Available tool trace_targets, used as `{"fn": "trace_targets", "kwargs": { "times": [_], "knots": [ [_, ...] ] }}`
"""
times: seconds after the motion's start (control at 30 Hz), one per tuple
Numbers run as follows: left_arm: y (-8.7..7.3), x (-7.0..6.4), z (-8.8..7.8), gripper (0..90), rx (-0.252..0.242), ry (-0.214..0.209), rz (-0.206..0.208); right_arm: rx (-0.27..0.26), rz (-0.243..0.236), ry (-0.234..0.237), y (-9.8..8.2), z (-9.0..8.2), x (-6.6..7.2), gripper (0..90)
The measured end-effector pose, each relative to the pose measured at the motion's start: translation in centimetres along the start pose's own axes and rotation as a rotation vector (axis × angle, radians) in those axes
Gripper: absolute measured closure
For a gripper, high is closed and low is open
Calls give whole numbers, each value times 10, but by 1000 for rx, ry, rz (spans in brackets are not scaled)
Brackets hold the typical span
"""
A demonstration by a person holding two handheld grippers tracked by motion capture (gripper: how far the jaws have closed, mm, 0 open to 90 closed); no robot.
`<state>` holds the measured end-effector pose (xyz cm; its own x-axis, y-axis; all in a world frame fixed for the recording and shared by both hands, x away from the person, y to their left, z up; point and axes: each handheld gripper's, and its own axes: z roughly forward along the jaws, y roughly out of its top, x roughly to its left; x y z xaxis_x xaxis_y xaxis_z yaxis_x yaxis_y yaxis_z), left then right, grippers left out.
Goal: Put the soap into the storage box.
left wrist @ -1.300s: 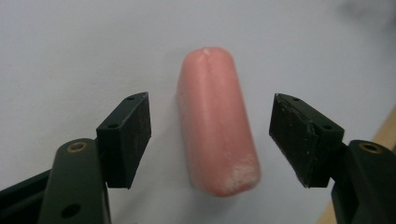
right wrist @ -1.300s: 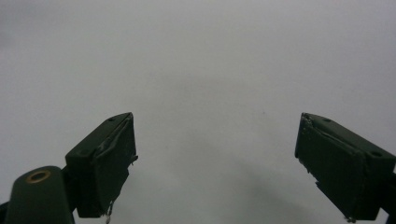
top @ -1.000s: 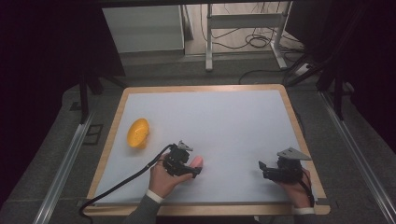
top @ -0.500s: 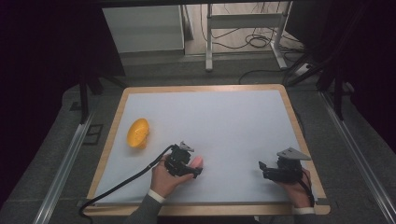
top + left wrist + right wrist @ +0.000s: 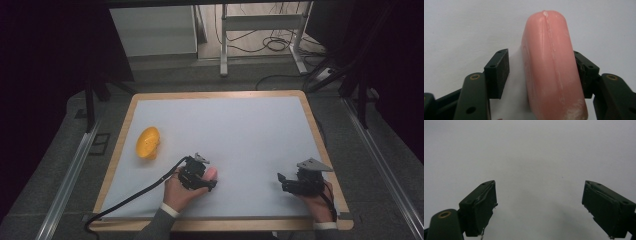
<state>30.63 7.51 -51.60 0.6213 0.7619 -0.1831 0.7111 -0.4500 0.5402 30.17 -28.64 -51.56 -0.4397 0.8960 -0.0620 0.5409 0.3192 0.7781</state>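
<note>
- Sausage (image 5: 552, 67) — pink, smooth, rounded tip, seam down its length; lies on white table (image 5: 250, 130), between jaws of left gripper (image 5: 206, 179), nr front edge of table, left of centre.
- Left gripper: jaws have just been closing w/ sausage between them. One pad looks to touch its side; other pad (image 5: 497, 72) apart, strip of table visible in gap. No clamp yet, so open.
- Right gripper (image 5: 539, 202): wide, nothing between jaws, bare table beneath. Sits at table's front right, well apart from sausage.
- Orange bowl-like thing (image 5: 148, 142): left part of table, well apart from sausage, beyond it and to the left.
- Risk 1: sausage off-centre in jaws → first contact on one side only; prob. shoves or rolls it sideways before far pad lands.
- Risk 2: slick, rounded skin → may squirt fwd out of jaws if squeezed hard.
- Risk 3: looks soft → over-squeeze could dent or split along seam.
- Risk 4: grip nr one end → long part past pads could sag or swing on lift.
</note>
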Motion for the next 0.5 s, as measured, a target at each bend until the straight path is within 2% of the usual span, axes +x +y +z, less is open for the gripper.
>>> {"fn": "trace_targets", "kwargs": {
  "times": [0.27,0.43,0.5],
  "knots": [
    [-1,-1,2,446,7,6,-2,0,0,-1,0,1,0,120],
    [-1,-2,2,545,1,2,-4,1,0,-2,-1,1,0,121],
    [-1,-2,1,562,-4,17,-5,-2,-1,-3,0,0,0,121]
  ]
}}
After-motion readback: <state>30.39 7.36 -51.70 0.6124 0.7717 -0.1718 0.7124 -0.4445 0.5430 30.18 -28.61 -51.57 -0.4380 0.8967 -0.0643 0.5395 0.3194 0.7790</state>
